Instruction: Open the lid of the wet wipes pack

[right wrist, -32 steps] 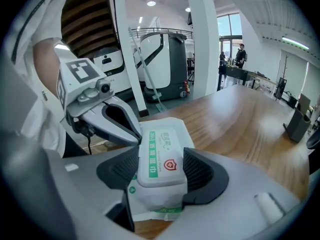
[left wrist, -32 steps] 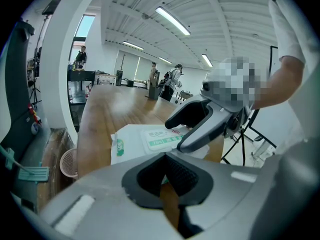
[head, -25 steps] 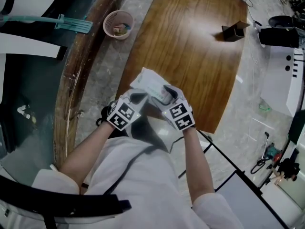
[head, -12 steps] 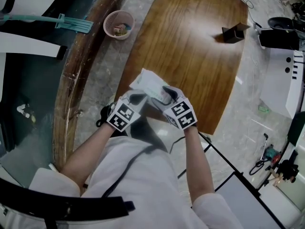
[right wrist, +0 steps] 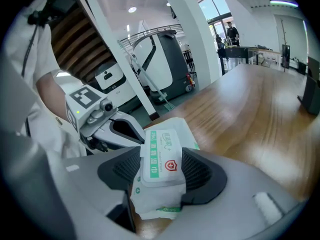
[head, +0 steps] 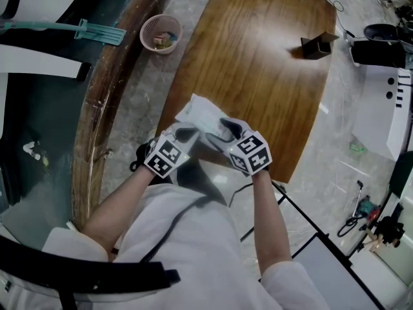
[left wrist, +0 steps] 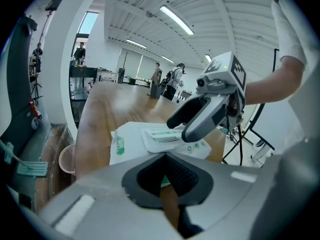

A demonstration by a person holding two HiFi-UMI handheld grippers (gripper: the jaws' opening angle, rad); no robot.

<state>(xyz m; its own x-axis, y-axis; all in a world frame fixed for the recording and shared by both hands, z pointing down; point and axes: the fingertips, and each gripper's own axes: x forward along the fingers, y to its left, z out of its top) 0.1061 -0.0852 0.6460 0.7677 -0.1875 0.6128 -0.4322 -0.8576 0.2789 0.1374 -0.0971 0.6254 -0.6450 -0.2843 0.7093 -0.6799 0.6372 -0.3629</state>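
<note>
The wipes pack (head: 200,115) lies at the near left corner of the table (head: 258,63), white with green print, its lid (right wrist: 161,154) facing up. The person stands at the near edge, with both grippers meeting over the pack.

The left gripper (head: 187,134) points down and away over the near edge. Its jaws are drawn together on the pack's near end, and a sliver of green print shows in the narrow gap between the ribbed pads. The rest of the pack stretches ahead of it across the wood.

The right gripper (right wrist: 161,170) comes at the pack from the other side, tilted down. Its jaws stand wide apart and have just been closing a little. The lid sits between them with one ribbed pad along each of its long sides, close beside the edges. The lid looks flat and shut on the pack. The left gripper's tip shows just past the lid's far corner, so the two grippers are near each other but not touching.

A black holder (head: 316,44) stands near the table's far right edge, well apart from the pack. A pink basket (head: 160,32) sits on the floor beyond the left edge.
</note>
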